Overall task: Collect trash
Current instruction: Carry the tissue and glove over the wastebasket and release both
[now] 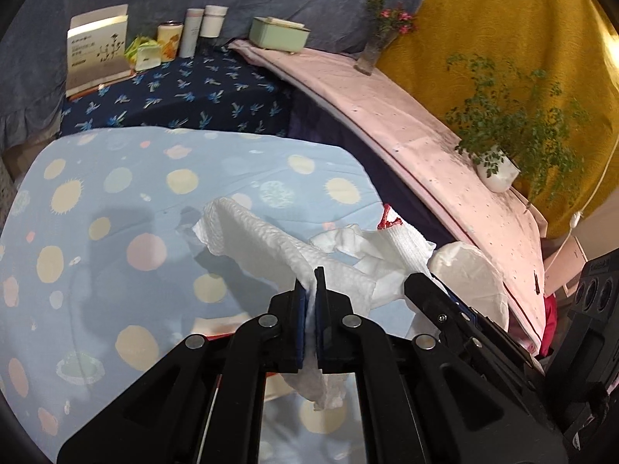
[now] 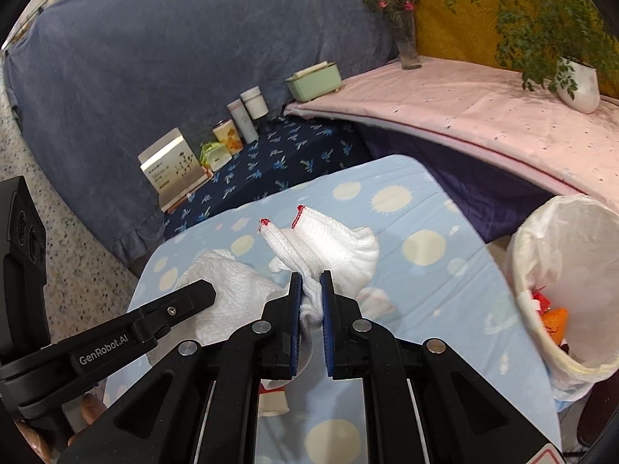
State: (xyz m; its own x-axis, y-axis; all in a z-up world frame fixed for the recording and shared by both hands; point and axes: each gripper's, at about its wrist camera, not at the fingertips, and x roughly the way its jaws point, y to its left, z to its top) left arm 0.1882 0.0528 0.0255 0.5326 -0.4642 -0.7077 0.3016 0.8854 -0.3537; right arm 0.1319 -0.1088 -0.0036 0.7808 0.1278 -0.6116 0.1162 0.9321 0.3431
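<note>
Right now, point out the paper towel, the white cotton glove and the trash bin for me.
paper towel (image 1: 247, 228), left wrist view, on its crumpled embossed middle.
white cotton glove (image 2: 329, 243), right wrist view, on its knit palm.
trash bin (image 2: 520, 247), right wrist view, on its liner-covered left rim.

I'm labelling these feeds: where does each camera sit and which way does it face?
Left wrist: on the left gripper, looking along its fingers over the spotted sheet; it pinches a paper towel, and the right gripper shows alongside.
Right wrist: on the right gripper, shut on a white glove; bin at right.
Shared: both grippers, towel, glove, sheet, bin, green box, potted plant.
</note>
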